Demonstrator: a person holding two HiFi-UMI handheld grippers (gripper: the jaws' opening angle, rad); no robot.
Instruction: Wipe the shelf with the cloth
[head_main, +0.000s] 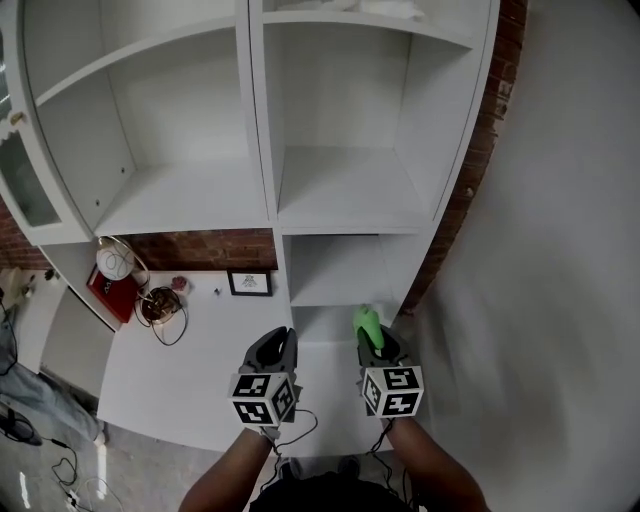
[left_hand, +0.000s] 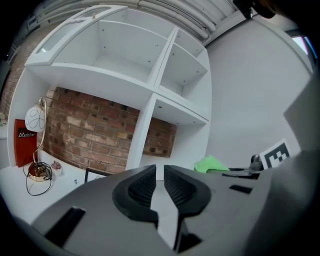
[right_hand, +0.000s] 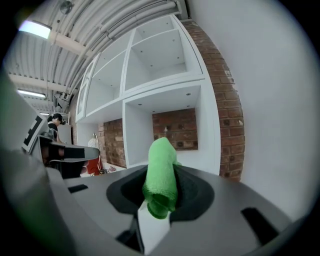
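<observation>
The white shelf unit stands in front of me, with several open compartments and brick showing behind the lower ones. A folded green cloth sticks up out of my right gripper, which is shut on it; in the right gripper view the cloth fills the jaws of the gripper. My left gripper hovers beside it at the same height. Its jaws are shut with only a thin slit between them and hold nothing. Both grippers are short of the low right compartment.
A white counter at lower left carries a round white lamp, a red box, a coiled cable and a small framed picture. A glass door hangs at far left. A grey wall runs along the right.
</observation>
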